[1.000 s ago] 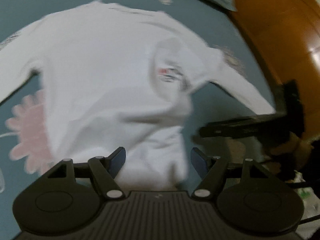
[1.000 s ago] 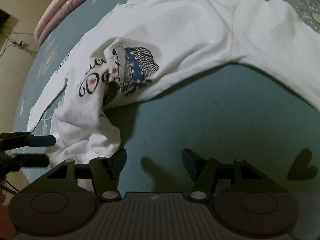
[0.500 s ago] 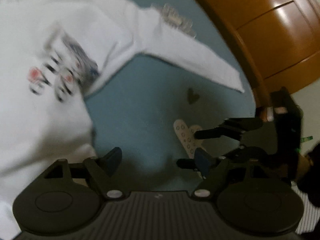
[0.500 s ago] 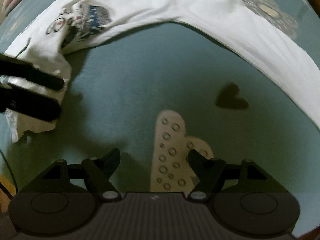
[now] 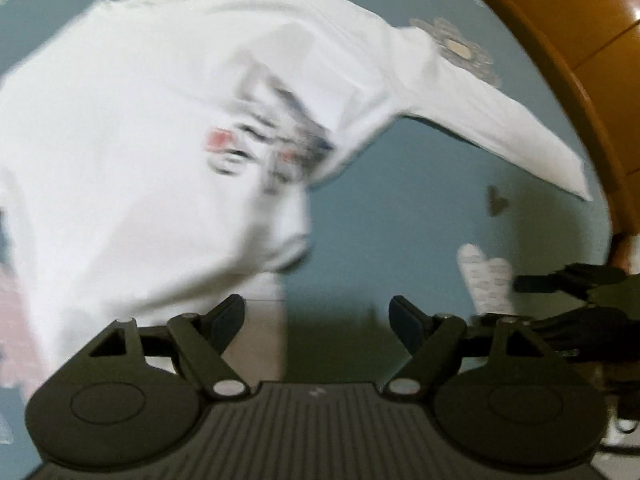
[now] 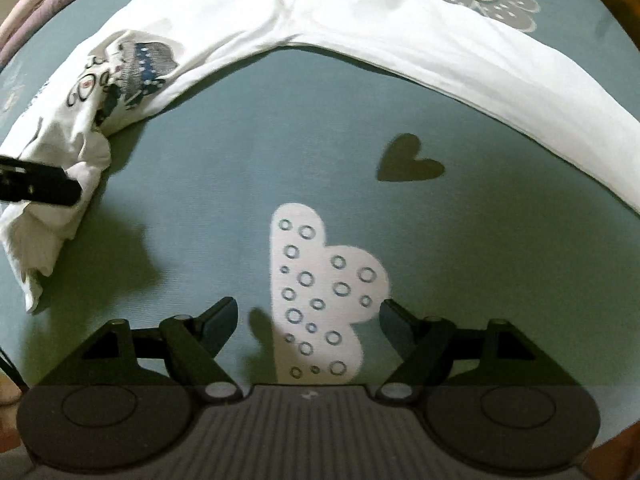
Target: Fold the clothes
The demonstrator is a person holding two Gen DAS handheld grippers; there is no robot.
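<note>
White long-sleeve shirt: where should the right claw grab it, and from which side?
Take the cuff end of the outstretched sleeve, coming in from the bare bedsheet side. It lies flat, single-layered, with its edge free; the right claw is open.

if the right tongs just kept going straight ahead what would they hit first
Probably the bedsheet: the open right tongs point at its pale dotted heart, nothing between. The shirt lies further on, past the dark heart. Depth is hard to judge.
</note>
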